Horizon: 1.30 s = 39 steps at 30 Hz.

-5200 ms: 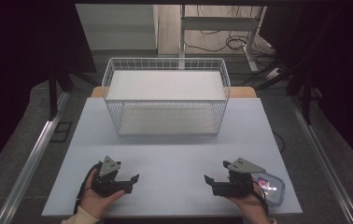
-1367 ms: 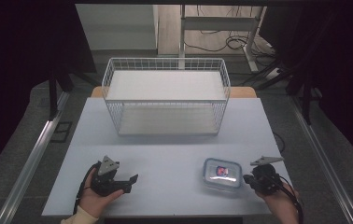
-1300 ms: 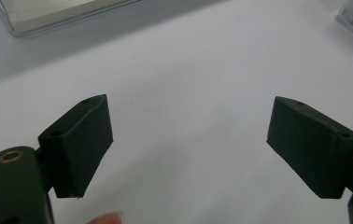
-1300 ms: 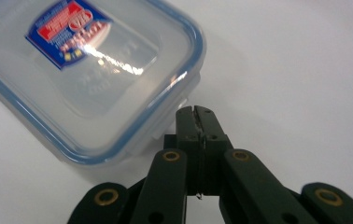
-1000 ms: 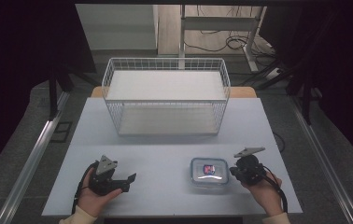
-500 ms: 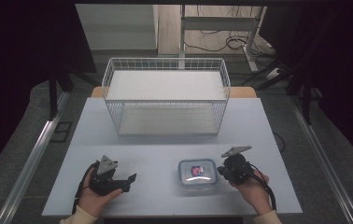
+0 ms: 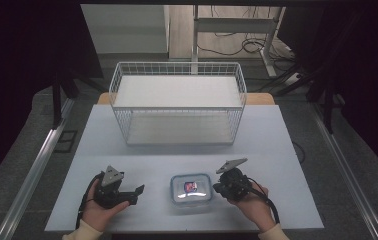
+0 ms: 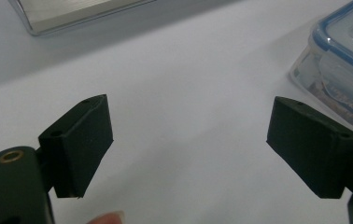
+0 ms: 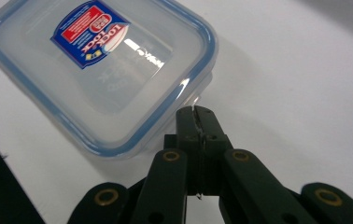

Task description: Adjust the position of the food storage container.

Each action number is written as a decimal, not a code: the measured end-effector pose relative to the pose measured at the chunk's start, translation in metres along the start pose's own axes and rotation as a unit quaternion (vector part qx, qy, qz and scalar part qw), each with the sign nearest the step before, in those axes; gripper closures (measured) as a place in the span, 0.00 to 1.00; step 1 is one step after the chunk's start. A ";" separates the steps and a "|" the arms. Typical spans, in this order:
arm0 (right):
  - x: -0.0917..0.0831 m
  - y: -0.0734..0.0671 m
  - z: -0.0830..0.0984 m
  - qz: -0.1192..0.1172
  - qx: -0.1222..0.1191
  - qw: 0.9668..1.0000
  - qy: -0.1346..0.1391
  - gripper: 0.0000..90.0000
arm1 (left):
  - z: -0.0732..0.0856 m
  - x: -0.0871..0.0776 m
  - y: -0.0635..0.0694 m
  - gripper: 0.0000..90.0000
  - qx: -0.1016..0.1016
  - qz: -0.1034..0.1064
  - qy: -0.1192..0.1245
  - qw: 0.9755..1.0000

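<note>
Pushed leftward, container (image 7: 191,187) apparently touches closed right claw (image 9: 196,122); left claw (image 8: 188,144) gapes.

Clear container (image 7: 191,187) w/ blue-rimmed lid, red-blue label (image 9: 89,32); black grippers; white wire basket (image 7: 178,106); pale grey table (image 7: 277,145).

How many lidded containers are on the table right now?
1: a clear square plastic container with a blue-rimmed lid sits near the table's front edge, between the left claw and right claw, below the white wire basket.
</note>
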State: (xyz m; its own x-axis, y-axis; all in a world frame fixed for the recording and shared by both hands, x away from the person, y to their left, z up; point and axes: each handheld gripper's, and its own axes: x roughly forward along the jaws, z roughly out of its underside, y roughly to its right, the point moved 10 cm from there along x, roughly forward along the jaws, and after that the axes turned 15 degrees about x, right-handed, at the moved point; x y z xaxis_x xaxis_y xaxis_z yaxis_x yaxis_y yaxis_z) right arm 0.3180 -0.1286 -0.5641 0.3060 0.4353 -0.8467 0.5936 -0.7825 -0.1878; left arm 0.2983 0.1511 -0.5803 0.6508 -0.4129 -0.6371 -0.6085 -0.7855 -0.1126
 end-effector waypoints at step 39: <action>-0.030 0.036 0.002 -0.072 0.120 0.979 0.146 0.25 | 0.000 0.002 0.003 0.16 -0.006 0.008 0.000 1.000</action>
State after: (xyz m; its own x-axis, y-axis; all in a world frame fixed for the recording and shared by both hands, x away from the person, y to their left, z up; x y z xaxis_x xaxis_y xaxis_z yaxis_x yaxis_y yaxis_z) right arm 0.3286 -0.1702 -0.5465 0.4517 0.6306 -0.6312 0.4651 -0.7701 -0.4366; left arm 0.2978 0.1477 -0.5820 0.6412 -0.4246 -0.6392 -0.6127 -0.7848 -0.0932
